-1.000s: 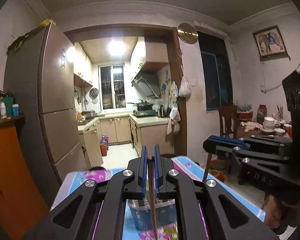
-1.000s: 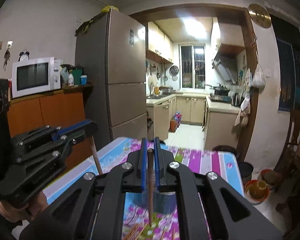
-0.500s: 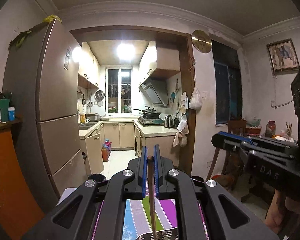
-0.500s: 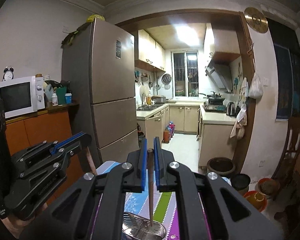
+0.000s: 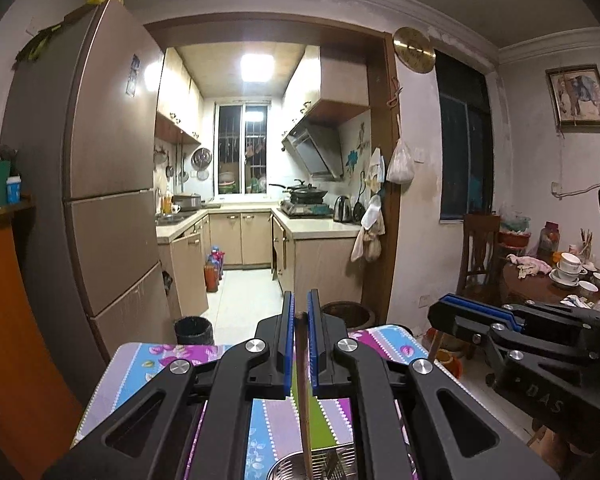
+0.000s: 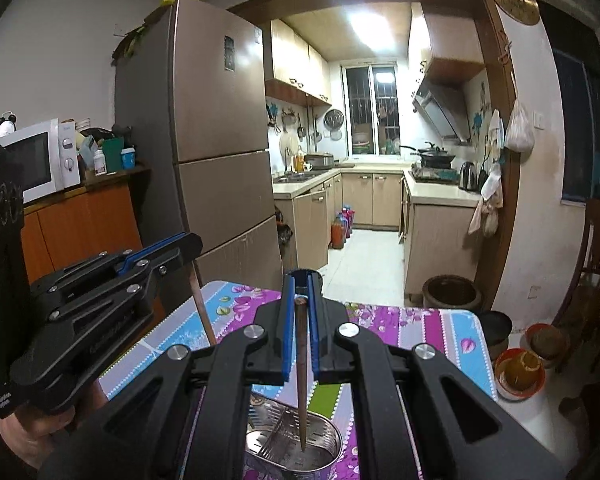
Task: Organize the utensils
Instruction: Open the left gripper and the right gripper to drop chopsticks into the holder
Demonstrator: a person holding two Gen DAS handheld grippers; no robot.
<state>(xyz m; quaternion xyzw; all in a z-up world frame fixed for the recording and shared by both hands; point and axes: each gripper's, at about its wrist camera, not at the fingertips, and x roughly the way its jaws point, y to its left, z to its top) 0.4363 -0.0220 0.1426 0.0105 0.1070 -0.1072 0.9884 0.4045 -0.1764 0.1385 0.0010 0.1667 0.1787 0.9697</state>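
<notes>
Beyond my desk (image 6: 428,322) with its flowered cloth stand a tall fridge (image 6: 216,152) and a lit kitchen. Near the desk's near edge sits a steel utensil holder (image 6: 324,440). My right gripper (image 6: 301,312) pinches a brown chopstick (image 6: 301,376), tip down inside it; my left gripper (image 5: 298,320) pinches another chopstick (image 5: 303,392) above it.

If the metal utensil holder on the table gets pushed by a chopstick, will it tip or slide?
The metal utensil holder looks thin-walled and nearly empty, so probably light. It is low and oval, so it would more likely slide than tip. The tablecloth looks smooth, which may help sliding.
</notes>
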